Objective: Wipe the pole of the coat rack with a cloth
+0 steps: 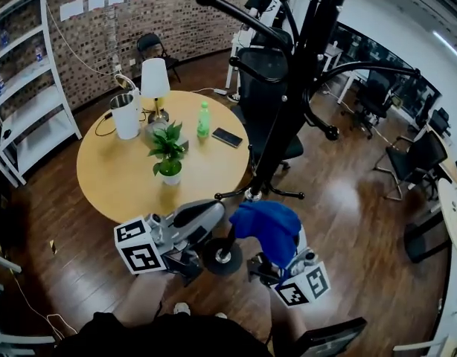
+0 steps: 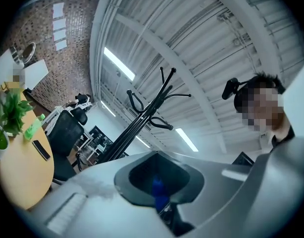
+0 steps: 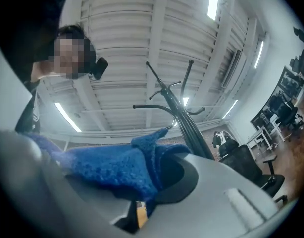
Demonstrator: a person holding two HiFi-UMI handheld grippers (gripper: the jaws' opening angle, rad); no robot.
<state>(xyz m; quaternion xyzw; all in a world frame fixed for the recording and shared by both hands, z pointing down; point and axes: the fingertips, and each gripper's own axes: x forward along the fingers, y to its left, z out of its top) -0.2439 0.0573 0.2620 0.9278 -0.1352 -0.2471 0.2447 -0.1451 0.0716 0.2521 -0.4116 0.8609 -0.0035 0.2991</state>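
Note:
The black coat rack pole (image 1: 288,103) rises from a round black base (image 1: 222,257) on the wood floor, close in front of me. A blue cloth (image 1: 269,223) hangs beside the low part of the pole and hides part of it. My right gripper (image 1: 277,262) is shut on this cloth. In the right gripper view the cloth (image 3: 112,170) drapes over one jaw, with the rack (image 3: 184,120) beyond my right gripper (image 3: 152,197). My left gripper (image 1: 213,213) sits left of the base, jaws together and holding nothing. The left gripper view shows my left gripper (image 2: 162,207) pointing up past the rack (image 2: 142,120).
A round wooden table (image 1: 109,177) behind the rack carries a potted plant (image 1: 167,155), a lamp (image 1: 155,80), a green bottle (image 1: 204,119) and a phone (image 1: 227,137). A black office chair (image 1: 262,88) stands right behind the pole. White shelving (image 1: 27,88) lines the left wall.

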